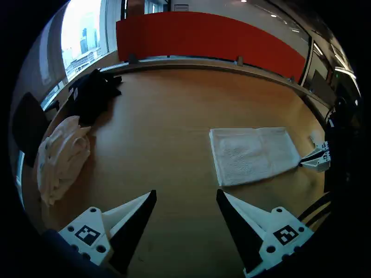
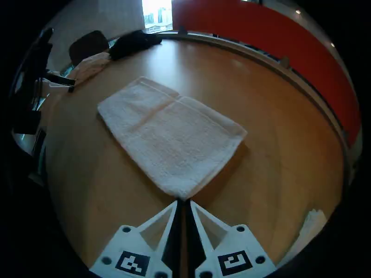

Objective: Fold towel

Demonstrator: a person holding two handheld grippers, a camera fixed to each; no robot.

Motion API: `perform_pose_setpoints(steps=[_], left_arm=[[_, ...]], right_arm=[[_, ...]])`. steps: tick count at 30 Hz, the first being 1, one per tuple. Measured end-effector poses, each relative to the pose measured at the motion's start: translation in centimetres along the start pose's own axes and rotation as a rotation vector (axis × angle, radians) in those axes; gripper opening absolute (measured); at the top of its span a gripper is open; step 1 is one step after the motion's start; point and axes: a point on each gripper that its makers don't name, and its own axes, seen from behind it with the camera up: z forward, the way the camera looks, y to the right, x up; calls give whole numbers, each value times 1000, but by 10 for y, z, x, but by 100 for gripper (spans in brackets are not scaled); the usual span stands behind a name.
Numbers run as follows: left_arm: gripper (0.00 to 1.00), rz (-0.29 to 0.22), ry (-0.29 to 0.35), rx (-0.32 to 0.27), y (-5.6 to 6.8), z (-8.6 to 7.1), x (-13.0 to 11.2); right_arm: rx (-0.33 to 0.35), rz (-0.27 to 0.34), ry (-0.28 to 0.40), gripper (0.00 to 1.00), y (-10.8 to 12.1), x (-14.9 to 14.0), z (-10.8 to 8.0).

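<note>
A white towel (image 2: 171,134) lies folded and mostly flat on the wooden table (image 2: 278,153); in the left gripper view the towel (image 1: 252,153) sits at the right. My right gripper (image 2: 184,202) is shut, its fingertips pinching the towel's nearest corner, which casts a shadow along its right edge. From the left gripper view, the right gripper (image 1: 302,161) meets the towel's right corner. My left gripper (image 1: 185,192) hovers open over bare table, well left of the towel, with nothing between its fingers.
A crumpled cream cloth (image 1: 62,155) and a black garment (image 1: 92,92) lie at the table's far left. A dark chair (image 1: 28,125) stands beyond them. A red panel (image 1: 208,37) and a rail run along the table's far edge.
</note>
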Motion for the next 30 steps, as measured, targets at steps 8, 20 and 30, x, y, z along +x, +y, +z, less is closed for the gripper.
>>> perform_pose_setpoints(steps=[8, 20, 30], left_arm=[[96, -11, 8, -5, 3, 3, 2], [96, -11, 16, -14, 6, 6, 7], [96, -14, 22, -20, 10, 8, 11]], right_arm=[[-3, 1, 29, 4, -1, 12, -5], [-22, -8, 88, 4, 3, 41, -21], [-45, -77, 148, 4, 4, 87, -51]])
